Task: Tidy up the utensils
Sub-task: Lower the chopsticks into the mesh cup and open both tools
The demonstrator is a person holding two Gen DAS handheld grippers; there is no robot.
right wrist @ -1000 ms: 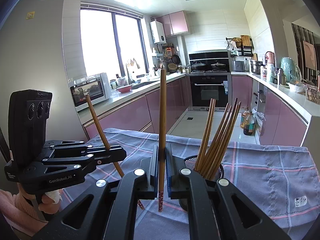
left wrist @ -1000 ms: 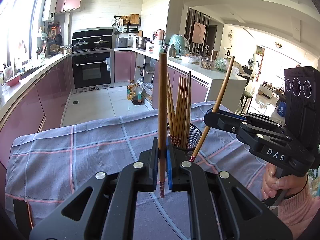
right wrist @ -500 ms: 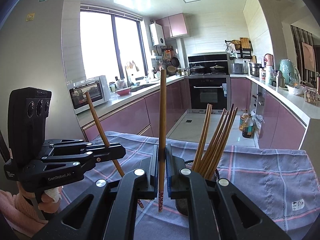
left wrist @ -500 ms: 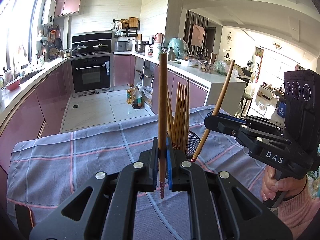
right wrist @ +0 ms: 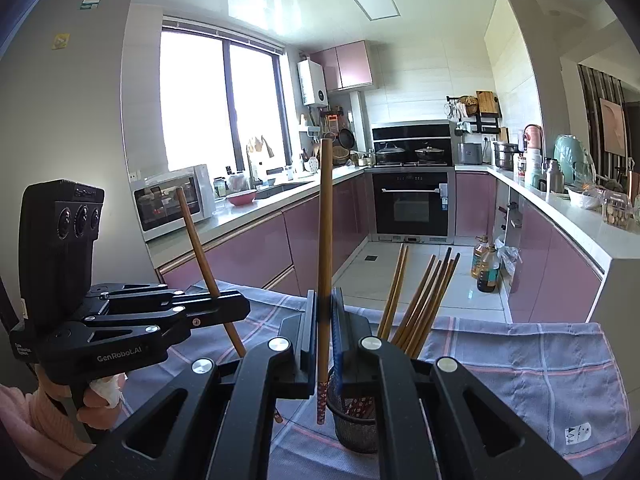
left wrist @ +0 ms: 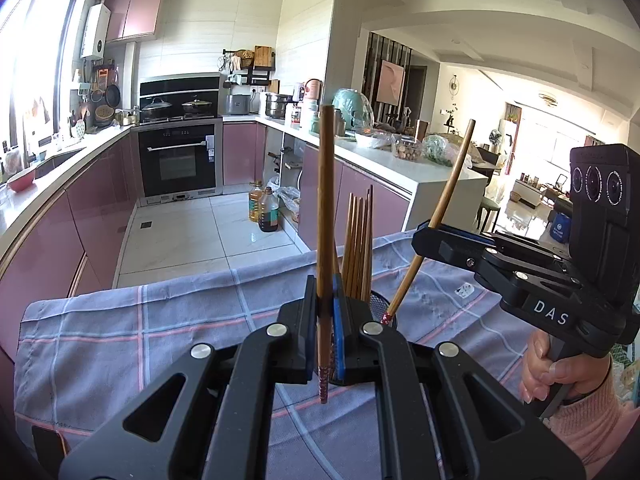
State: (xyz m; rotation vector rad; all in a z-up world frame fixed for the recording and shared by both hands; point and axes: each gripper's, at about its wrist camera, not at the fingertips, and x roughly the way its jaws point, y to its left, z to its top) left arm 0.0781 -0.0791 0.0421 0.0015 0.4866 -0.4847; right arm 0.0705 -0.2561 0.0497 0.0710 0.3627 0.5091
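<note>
My left gripper point(left wrist: 326, 312) is shut on an upright wooden chopstick point(left wrist: 325, 208), patterned tip down. Behind it a black mesh holder point(left wrist: 384, 306) stands on the table with several chopsticks point(left wrist: 359, 248) in it. My right gripper point(left wrist: 426, 238) comes in from the right, shut on a tilted chopstick point(left wrist: 444, 212) whose tip is at the holder's rim. In the right wrist view the right gripper point(right wrist: 325, 320) clamps its chopstick point(right wrist: 326, 232) beside the mesh holder point(right wrist: 354, 424). The left gripper point(right wrist: 240, 306) holds the other chopstick point(right wrist: 200, 248) at the left.
A blue-grey checked cloth point(left wrist: 140, 332) covers the table point(right wrist: 540, 360). Hands in pink sleeves point(left wrist: 592, 420) hold both handles. Beyond the table edge lie the kitchen floor, pink cabinets, an oven and oil bottles point(left wrist: 264, 208).
In both views the holder has slid lower in the picture, nearer the held chopsticks' tips. Both grips are unchanged.
</note>
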